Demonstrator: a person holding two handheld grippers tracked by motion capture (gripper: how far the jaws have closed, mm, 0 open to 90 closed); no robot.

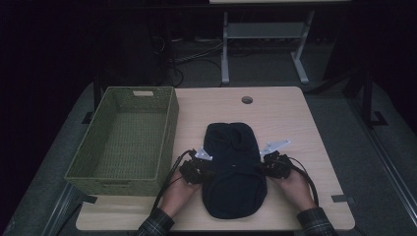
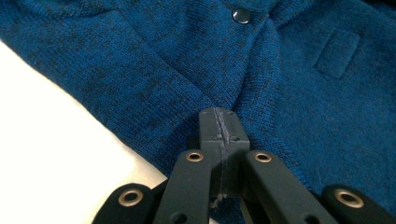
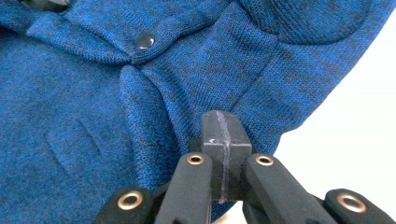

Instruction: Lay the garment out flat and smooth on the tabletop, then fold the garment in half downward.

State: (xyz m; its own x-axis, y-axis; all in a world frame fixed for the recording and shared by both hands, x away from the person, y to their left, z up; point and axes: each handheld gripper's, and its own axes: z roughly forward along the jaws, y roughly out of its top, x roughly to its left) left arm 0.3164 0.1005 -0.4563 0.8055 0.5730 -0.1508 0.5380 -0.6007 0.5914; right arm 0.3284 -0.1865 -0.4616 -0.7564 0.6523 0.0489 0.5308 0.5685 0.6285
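Your dark blue knitted garment (image 2: 140, 70) runs past the top, right and bottom edges of the left gripper view, and past three edges of the right gripper view. From above, the garment's near sides cover your left gripper's (image 1: 202, 166) and right gripper's (image 1: 264, 163) jaw tips.

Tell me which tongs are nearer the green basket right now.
Left. The left tongs sit at the blue knit garment's left edge, just right of the green basket; the right tongs are at the garment's far side.
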